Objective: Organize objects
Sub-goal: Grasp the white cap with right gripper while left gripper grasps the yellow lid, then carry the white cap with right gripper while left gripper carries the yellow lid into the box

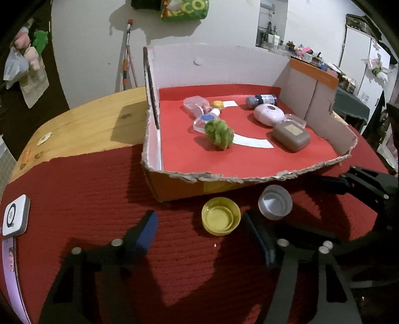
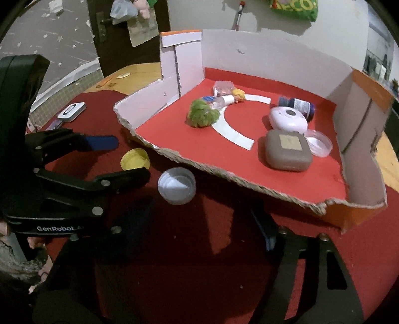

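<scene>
Wall bag (image 1: 184, 10): green (hanging), far beyond the jaws.
White device (image 1: 14, 218): on the surface (image 1: 87, 189), left of the jaws.

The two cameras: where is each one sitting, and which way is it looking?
Left wrist view: sits on the left gripper, looks down along its fingers at the yellow cap before the cardboard box; the right gripper's fingers poke in at the right.
Right wrist view: sits on the right gripper, looks at the grey cap; the left gripper and a hand show at the left.
Both share the caps, box and green pompom.
</scene>
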`<action>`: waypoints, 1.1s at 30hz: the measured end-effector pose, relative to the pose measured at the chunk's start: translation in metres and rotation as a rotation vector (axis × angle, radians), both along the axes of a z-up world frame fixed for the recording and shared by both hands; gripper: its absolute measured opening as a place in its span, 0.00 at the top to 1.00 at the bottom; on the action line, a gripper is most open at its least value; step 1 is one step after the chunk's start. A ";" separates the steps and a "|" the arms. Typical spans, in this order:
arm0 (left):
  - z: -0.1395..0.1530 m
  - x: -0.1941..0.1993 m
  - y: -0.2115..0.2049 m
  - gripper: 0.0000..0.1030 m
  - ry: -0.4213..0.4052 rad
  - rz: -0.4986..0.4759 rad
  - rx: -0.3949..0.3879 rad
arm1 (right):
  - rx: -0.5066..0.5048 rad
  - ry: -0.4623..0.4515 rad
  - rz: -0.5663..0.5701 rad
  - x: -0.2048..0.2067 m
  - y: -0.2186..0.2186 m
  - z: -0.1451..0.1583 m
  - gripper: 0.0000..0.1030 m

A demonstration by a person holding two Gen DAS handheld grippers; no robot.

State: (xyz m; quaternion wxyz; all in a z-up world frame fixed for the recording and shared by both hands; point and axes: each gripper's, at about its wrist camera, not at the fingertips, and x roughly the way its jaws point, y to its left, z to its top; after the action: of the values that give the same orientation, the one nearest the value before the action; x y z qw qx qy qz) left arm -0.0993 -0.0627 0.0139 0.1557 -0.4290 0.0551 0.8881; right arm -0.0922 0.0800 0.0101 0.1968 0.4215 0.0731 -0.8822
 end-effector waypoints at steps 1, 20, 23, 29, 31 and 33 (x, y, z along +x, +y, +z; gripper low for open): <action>0.000 0.000 -0.001 0.36 0.003 0.000 -0.003 | 0.004 0.004 0.006 -0.001 -0.002 0.000 0.35; 0.005 0.011 0.001 0.70 -0.003 -0.046 0.053 | -0.002 -0.011 0.012 0.009 -0.001 0.006 0.70; 0.008 0.017 0.005 0.70 -0.003 -0.054 0.056 | -0.022 -0.030 -0.002 0.013 0.008 0.011 0.70; 0.019 0.030 0.014 0.70 0.003 -0.091 0.072 | -0.067 -0.055 -0.016 0.024 0.022 0.019 0.70; 0.024 0.035 0.017 0.70 0.007 -0.103 0.084 | -0.084 -0.055 -0.013 0.028 0.025 0.023 0.70; 0.029 0.039 0.019 0.70 0.011 -0.117 0.100 | -0.090 -0.048 -0.011 0.031 0.026 0.027 0.70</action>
State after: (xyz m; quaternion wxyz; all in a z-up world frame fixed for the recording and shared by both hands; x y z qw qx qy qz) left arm -0.0607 -0.0439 0.0432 0.2282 -0.4117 0.0364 0.8815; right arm -0.0608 0.1060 0.0373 0.2124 0.4338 0.0261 -0.8752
